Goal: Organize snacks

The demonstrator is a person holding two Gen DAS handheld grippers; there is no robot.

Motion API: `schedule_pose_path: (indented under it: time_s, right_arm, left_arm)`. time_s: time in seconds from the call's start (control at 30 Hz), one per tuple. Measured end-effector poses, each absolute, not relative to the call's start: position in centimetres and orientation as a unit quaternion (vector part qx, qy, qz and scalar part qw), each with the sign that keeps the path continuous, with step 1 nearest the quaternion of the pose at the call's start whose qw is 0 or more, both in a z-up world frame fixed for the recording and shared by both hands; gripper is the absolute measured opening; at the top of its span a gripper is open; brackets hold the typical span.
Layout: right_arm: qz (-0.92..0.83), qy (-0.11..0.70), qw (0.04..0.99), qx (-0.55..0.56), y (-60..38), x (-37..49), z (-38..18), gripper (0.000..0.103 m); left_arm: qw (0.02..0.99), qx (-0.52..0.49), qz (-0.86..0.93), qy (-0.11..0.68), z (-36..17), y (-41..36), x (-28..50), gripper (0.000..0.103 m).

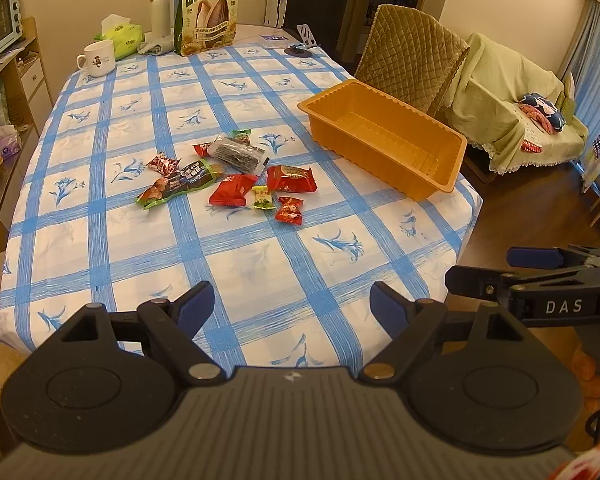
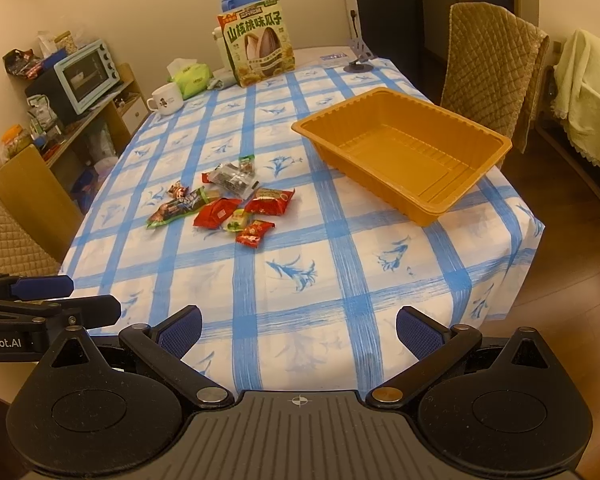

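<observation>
Several small snack packets lie in a loose pile (image 1: 228, 176) mid-table, mostly red, with a long green-and-brown one (image 1: 178, 186) and a dark clear one (image 1: 238, 155). The pile also shows in the right wrist view (image 2: 224, 204). An empty orange plastic tray (image 1: 384, 138) (image 2: 404, 148) stands to its right near the table edge. My left gripper (image 1: 292, 308) is open and empty above the near table edge. My right gripper (image 2: 298, 332) is open and empty too, beside the left one; it also shows in the left wrist view (image 1: 484, 270).
A blue-checked tablecloth (image 1: 260, 264) covers the table. At the far end stand a large sunflower-seed bag (image 1: 208, 12), a white mug (image 1: 98, 58), a tissue pack (image 1: 122, 38) and a thermos (image 1: 160, 10). A quilted chair (image 1: 408, 56) stands behind the tray; shelves with a toaster oven (image 2: 86, 74) are left.
</observation>
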State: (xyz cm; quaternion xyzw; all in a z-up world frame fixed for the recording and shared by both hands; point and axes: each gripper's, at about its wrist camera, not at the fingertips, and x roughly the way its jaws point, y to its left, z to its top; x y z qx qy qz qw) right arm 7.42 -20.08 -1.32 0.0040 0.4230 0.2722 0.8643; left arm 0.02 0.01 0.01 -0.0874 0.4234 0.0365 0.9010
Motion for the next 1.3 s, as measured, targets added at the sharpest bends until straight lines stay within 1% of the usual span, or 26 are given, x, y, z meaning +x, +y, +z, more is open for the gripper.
schedule_pose_path:
  time_s: [0.37,1.3]
  right_arm:
    - [0.277,0.42,0.865,-0.001,-19.6,7.7,-1.5,0.103]
    - [0.276,0.42,0.864,-0.001,-19.4,7.8,-1.7,0.103]
  left_arm:
    - [0.901,-0.088,0.04,0.423,1.1,0.9,-0.5,0.084]
    - [0.902,-0.09,0.039,0.421,0.9,1.0,-0.7,0.084]
